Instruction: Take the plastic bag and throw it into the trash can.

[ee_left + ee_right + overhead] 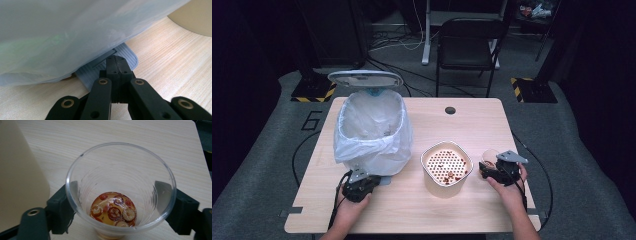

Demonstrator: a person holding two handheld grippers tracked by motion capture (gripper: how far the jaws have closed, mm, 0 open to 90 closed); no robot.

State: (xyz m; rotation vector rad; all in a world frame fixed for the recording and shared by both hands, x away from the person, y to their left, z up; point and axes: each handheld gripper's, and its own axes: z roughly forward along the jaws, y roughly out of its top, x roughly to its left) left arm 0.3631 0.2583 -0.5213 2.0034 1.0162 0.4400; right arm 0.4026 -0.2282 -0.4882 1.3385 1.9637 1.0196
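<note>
Apparently midway: the right tool point(120, 207) clamps a clear cup point(120, 195) holding leftover liquid and red slices, just beside the strainer bowl point(446, 165). Emptying looks unfinished. The left tool point(116, 67), jaws together, presses the bin's pedal point(125, 56) directly ahead.

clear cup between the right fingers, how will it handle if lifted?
The clear plastic cup looks thin-walled, so it will probably flex or buckle under a hard squeeze. It holds only a little liquid with red slices at the bottom, so it is likely light, yet tilting could spill it. The smooth tapered wall may slip downward between the right gripper fingers.
</note>
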